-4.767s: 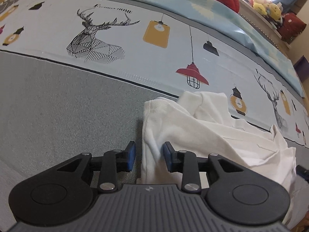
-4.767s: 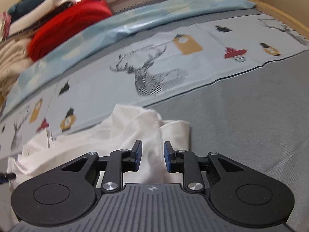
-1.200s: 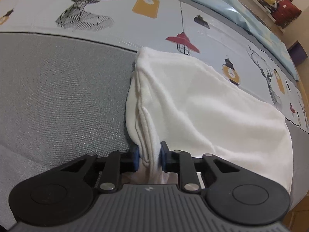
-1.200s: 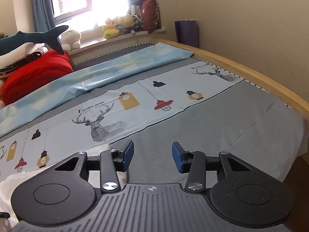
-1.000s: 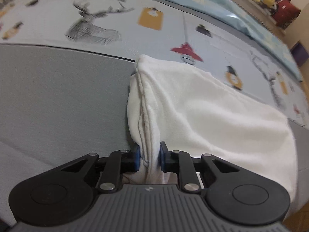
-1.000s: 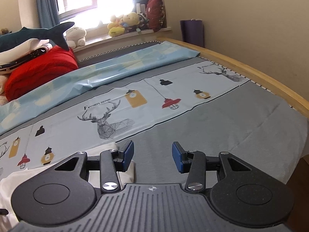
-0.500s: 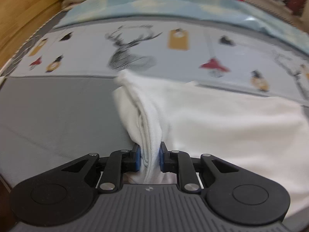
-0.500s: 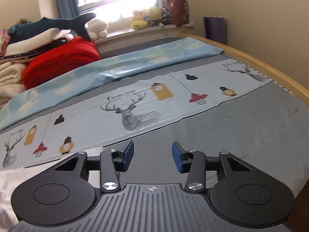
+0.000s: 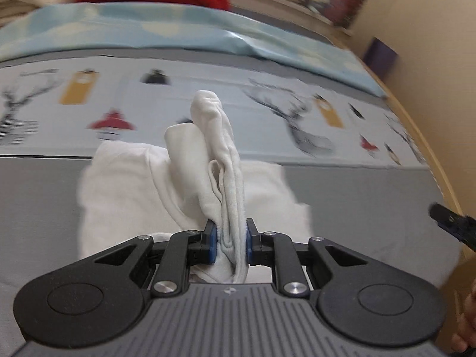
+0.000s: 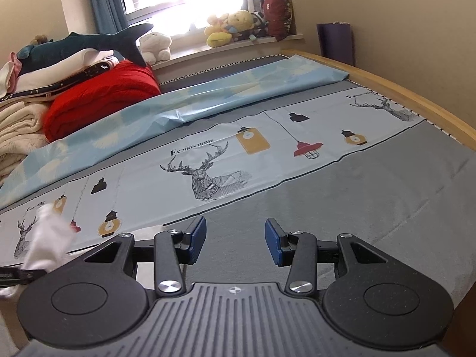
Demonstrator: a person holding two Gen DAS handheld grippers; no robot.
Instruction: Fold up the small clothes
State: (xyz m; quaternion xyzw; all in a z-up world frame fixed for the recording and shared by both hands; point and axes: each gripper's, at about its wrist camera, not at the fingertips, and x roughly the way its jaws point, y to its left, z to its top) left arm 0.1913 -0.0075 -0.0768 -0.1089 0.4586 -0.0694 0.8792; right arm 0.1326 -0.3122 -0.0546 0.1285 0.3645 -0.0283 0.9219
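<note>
- My left gripper (image 9: pixel 231 245) is clamping a bunched edge of the white garment (image 9: pixel 125 184); the blue pads (image 9: pixel 211 245) are pressing on the cloth from both sides, standing narrow.
- From that grip a fold of the garment is rising toward 12 o'clock in the left view, its tip standing above the rest.
- The rest of the garment is lying on the grey sheet (image 9: pixel 38 196), spreading from 9 to 2 o'clock around the jaws.
- Its far edge is reaching the printed strip (image 9: pixel 178 95) with deer and lamps at 12 o'clock.
- The left view is blurring, so I cannot make out finer creases.
- My right gripper (image 10: pixel 235 239) is holding nothing; its jaws are standing well apart over bare grey sheet (image 10: pixel 372 196).
- In the right view a lifted piece of the garment (image 10: pixel 49 238) is showing at 9 o'clock, blurred.
- At 3 o'clock in the left view the tip of the right gripper (image 9: pixel 452 223) is poking in, well apart from the garment.
- A red blanket (image 10: pixel 101 98) and folded bedding are sitting at 10 o'clock in the right view, with soft toys (image 10: pixel 229 26) on the sill at 12.
</note>
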